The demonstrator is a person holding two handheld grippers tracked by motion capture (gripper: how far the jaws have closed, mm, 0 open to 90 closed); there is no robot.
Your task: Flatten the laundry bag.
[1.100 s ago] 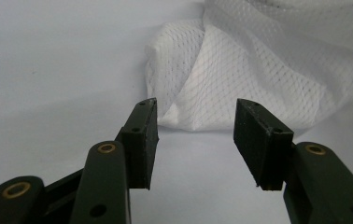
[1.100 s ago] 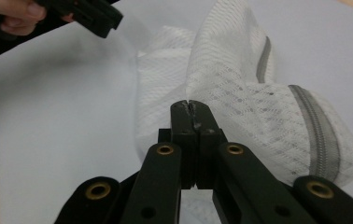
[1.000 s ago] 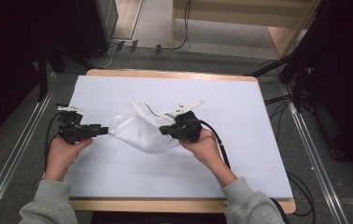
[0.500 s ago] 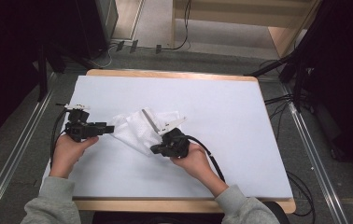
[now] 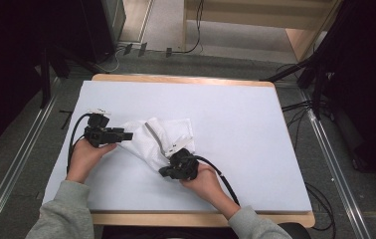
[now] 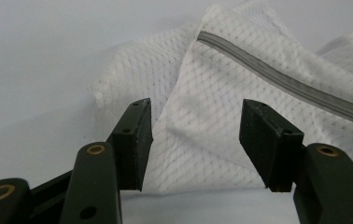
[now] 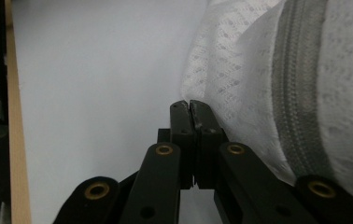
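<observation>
Left gripper view: left gripper jaws apart, just opening, mesh bag betw. them.

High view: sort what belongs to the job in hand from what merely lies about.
In the job:
white mesh bag with its grey zipper
left gripper, jaws just opened, off the bag
right gripper, jaws shut beside the bag
white table cover

Lying about:
cables on the floor
wooden furniture behind the table

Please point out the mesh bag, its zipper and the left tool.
mesh bag (image 5: 176, 130), high view, on its upper white panel.
zipper (image 6: 286, 84), left gripper view, on the grey strip's middle.
left tool (image 6: 195, 140), left gripper view, midway between its fingertips.
</observation>
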